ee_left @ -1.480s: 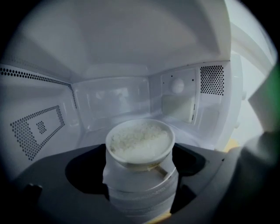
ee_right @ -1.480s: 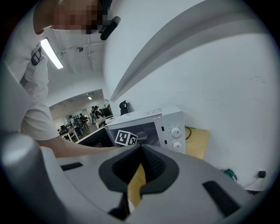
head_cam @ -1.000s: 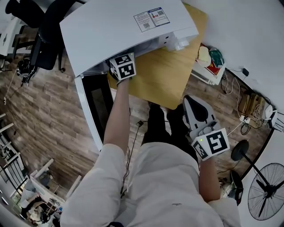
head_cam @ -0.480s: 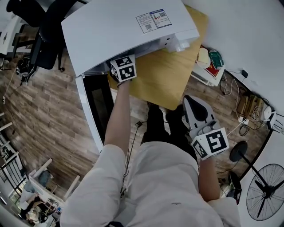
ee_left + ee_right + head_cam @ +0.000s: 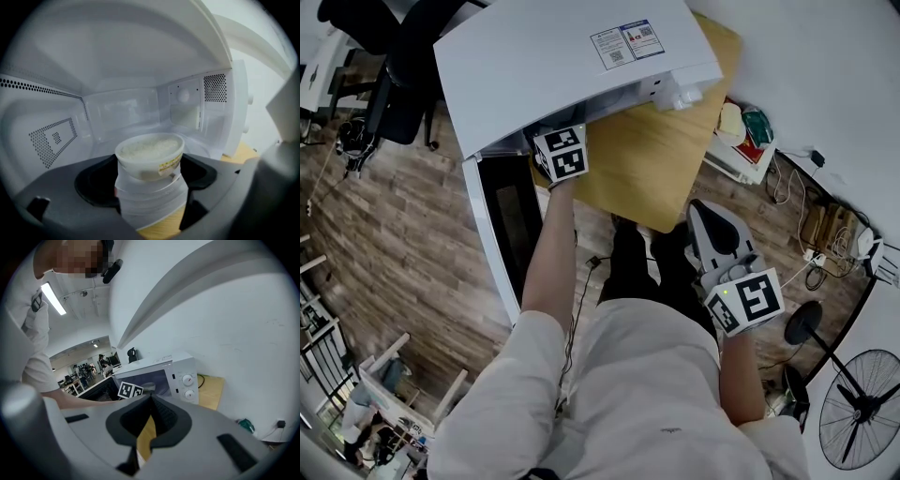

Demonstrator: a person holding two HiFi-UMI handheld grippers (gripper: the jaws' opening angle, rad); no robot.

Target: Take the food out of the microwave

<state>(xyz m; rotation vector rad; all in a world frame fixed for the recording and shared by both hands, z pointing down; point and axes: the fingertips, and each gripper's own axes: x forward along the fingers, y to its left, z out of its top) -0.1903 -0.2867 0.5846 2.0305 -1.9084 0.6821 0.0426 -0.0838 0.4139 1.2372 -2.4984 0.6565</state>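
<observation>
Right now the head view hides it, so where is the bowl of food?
Left gripper view, centre: the bowl of food sits inside the microwave, just ahead of the left gripper's open jaws.

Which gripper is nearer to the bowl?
Left. The left gripper is inside the microwave with the bowl between its open jaws; the right gripper hangs back, well outside it.

White short-sleeved shirt [image 5: 628,403], dark trousers [image 5: 642,267]. Grey moulded shells on left gripper [image 5: 149,161] and right gripper [image 5: 708,214], black jaw linings, white marker cubes [image 5: 561,155] with black squares, green light [image 5: 724,297] on right one.
</observation>
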